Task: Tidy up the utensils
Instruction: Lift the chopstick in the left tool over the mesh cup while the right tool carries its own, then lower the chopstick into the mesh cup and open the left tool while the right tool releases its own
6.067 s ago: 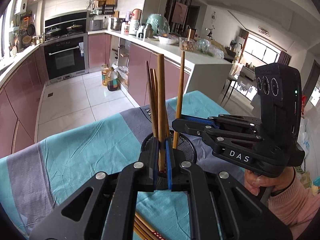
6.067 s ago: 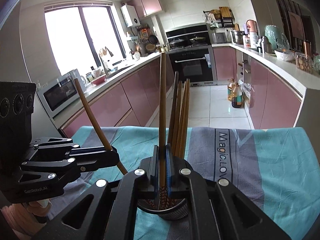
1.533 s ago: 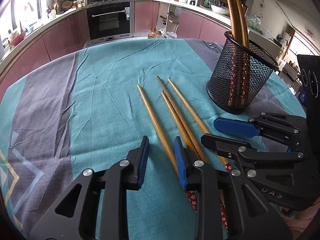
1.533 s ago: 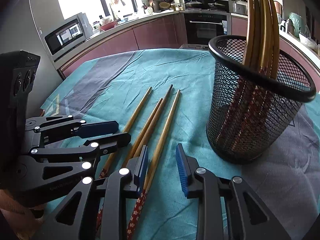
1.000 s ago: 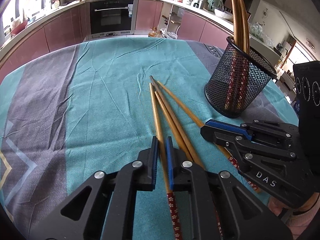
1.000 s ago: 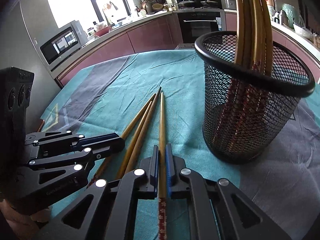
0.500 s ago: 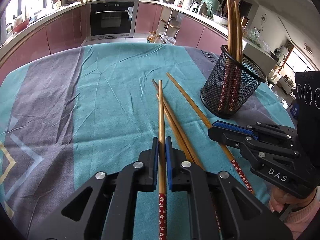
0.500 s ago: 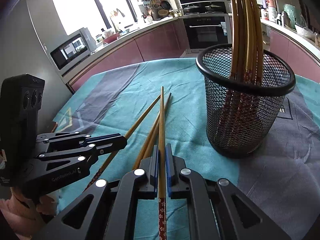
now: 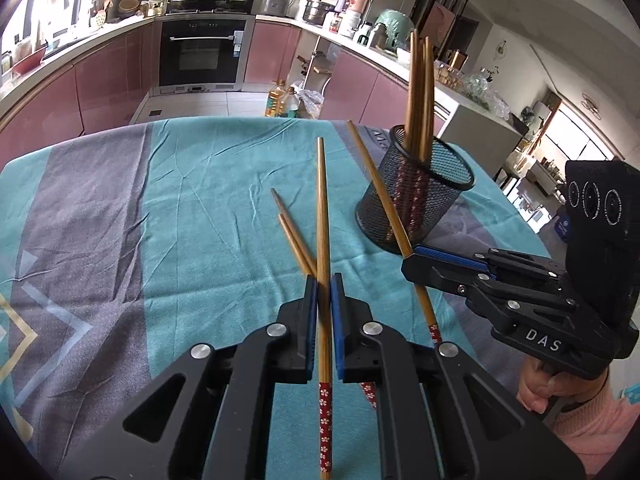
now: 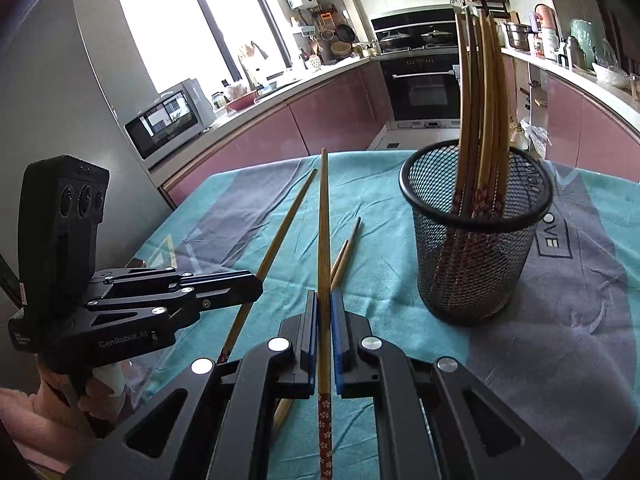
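Observation:
My left gripper [image 9: 323,284] is shut on a wooden chopstick [image 9: 322,216] and holds it above the cloth, tip pointing away. My right gripper [image 10: 324,300] is shut on another chopstick [image 10: 323,224], also lifted. Each gripper shows in the other's view: the right gripper [image 9: 416,264] with its chopstick [image 9: 380,196], the left gripper [image 10: 252,284] with its chopstick [image 10: 280,236]. A black mesh holder [image 9: 416,196] [image 10: 476,240] stands on the table to the right with several chopsticks upright in it. Two chopsticks [image 9: 292,236] [image 10: 344,256] lie on the cloth.
The table carries a teal and grey cloth [image 9: 160,208] [image 10: 580,320]. Kitchen counters, an oven [image 9: 204,52] and a microwave [image 10: 168,120] stand beyond the table's far edge.
Both grippers have risen from the cloth, each lifting its chopstick. Earlier they closed on these chopsticks from the pile on the table.

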